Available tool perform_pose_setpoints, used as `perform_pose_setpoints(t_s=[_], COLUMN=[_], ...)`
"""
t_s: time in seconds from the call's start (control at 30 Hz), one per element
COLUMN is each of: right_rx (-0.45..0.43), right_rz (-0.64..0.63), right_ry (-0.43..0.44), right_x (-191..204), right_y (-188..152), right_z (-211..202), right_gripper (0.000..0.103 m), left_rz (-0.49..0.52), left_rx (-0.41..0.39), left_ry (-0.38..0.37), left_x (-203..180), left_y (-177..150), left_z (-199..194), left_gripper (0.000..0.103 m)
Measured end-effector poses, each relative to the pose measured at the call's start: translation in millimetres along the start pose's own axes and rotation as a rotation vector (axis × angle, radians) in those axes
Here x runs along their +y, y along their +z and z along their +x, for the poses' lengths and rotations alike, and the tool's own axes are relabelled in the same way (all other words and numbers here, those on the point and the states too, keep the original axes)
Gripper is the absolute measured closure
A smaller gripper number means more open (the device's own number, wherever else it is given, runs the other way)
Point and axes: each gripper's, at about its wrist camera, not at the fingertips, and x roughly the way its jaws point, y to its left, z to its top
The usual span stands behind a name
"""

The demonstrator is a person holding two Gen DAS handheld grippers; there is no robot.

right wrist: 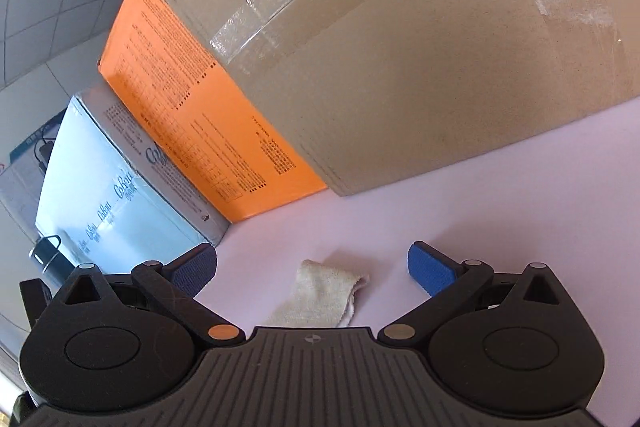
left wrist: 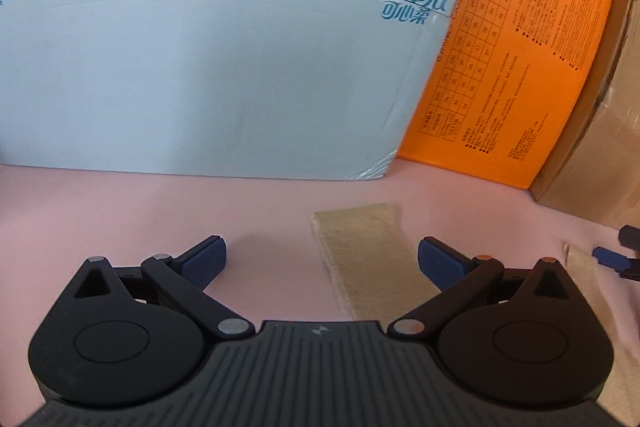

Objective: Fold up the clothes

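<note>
pink table (left wrist: 120, 211) | left view: flat beige cloth (left wrist: 360, 267) | right view: cuff end (right wrist: 320, 295)

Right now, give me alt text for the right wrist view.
The open right gripper hovers over a beige cloth end lying on a pale pink table. Behind stand a brown cardboard box, an orange box and a light blue box.

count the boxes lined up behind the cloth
3: a pale blue box at left, an orange box in the middle, a brown cardboard box at right. More may sit out of view.
</note>
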Motion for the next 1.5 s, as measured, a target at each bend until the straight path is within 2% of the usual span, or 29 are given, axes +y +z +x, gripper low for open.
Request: perform_pose_setpoints(t_s=[0.23,0.4,0.47,0.53,0.57,0.6,0.63,0.67,0.73,0.77,0.8,0.83,0.87,1.03,1.17,1.33,1.5], right_rx=[0.026,0.044,0.053,0.064,0.072,0.082,0.095,0.110,0.134,0.143,0.157,0.170,0.165,0.120,0.094,0.073,0.047], right_rz=[-0.018,-0.041,-0.049,-0.063,-0.079,-0.101,-0.127,-0.153,-0.200,-0.219,-0.227,-0.227,-0.227,-0.226,-0.178,-0.146,-0.094], right_ry=[0.026,0.026,0.033,0.032,0.023,0.011,0.009,0.010,0.030,0.037,0.044,0.038,0.029,0.040,0.096,0.115,0.185], right_x=[0,1,2,4,7,10,13,17,22,25,26,26,26,26,24,22,24], right_y=[3,4,5,5,6,6,5,4,1,0,-1,-2,-2,-1,1,4,7], right_z=[8,11,12,14,15,17,18,20,21,22,24,26,26,18,14,10,5], right_gripper=[0.000,0.000,0.000,0.000,0.000,0.000,0.000,0.000,0.003,0.026,0.070,0.090,0.098,0.098,0.098,0.098,0.098], left_rz=[0.043,0.006,0.024,0.050,0.062,0.070,0.068,0.061,0.049,0.050,0.051,0.052,0.053,0.074,0.066,0.014,-0.071], left_rx=[0.004,-0.007,-0.008,-0.004,-0.002,-0.001,0.002,0.009,0.007,-0.002,-0.010,-0.016,-0.022,-0.052,-0.067,-0.063,-0.088], left_ry=[0.000,-0.078,-0.104,-0.122,-0.124,-0.113,-0.108,-0.110,-0.110,-0.101,-0.095,-0.095,-0.096,-0.119,-0.144,-0.158,-0.221], left_x=[-10,-7,-9,-12,-14,-16,-15,-14,-12,-12,-12,-11,-10,-8,-6,1,9], left_y=[13,15,14,14,13,13,13,13,12,11,11,11,10,10,10,12,17], left_z=[24,32,30,29,30,30,32,32,33,31,30,29,27,19,11,13,2], left_gripper=[0.000,0.001,0.007,0.039,0.046,0.064,0.089,0.101,0.102,0.103,0.103,0.103,0.103,0.103,0.103,0.103,0.103])
